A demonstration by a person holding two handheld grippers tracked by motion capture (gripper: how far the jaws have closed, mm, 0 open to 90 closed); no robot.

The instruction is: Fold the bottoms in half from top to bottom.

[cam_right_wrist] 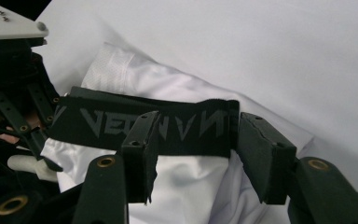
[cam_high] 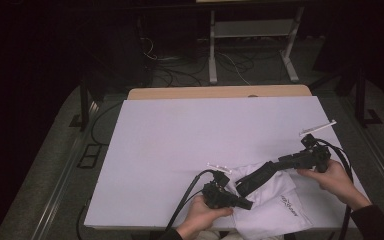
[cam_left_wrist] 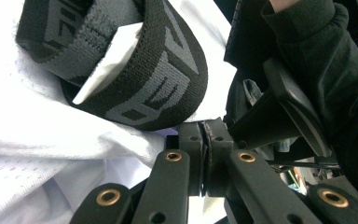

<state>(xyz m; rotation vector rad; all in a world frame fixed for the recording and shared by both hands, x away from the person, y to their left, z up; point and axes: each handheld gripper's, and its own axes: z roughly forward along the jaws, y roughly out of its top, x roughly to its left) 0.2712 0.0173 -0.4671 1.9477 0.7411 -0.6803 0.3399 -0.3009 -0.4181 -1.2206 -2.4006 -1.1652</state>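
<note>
Left tool (cam_high: pixel 245 203) sits at the near edge of the counter (cam_high: pixel 180 125), jaws pressed together on the white cloth of the shorts (cam_high: pixel 275 205), just below the black waistband (cam_left_wrist: pixel 168 79). Best to keep this pinch firm and low as the anchor. Shorts lie bunched at the near right of the counter, partly over its edge. Right tool (cam_right_wrist: pixel 198 154) has jaws apart, the waistband just ahead of them and no pad pressing it. Judgement: regrip the band squarely, well apart from the left pinch, before pulling flat
</note>
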